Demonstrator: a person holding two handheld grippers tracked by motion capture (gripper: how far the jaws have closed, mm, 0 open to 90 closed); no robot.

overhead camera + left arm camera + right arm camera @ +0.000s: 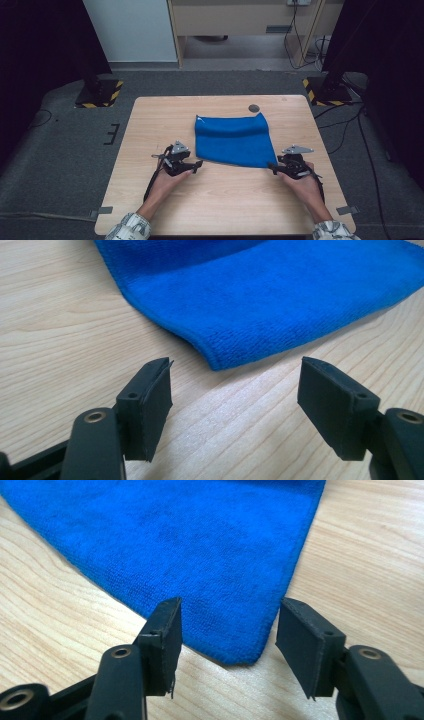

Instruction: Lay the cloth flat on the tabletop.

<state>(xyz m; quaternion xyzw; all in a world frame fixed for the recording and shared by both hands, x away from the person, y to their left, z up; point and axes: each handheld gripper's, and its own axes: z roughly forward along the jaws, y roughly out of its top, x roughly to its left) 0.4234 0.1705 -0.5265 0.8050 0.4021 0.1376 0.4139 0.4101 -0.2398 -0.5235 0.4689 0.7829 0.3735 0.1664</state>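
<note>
Blue cloth [280,295] cut off by top edge, both gripper views.

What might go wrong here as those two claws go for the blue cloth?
The left gripper is open short of the blue cloth, so closing now would likely miss its corner. The right gripper straddles the other near corner; its jaws may pinch only the top layer of the folded cloth. Uneven grips could drag it askew across the table.
</note>
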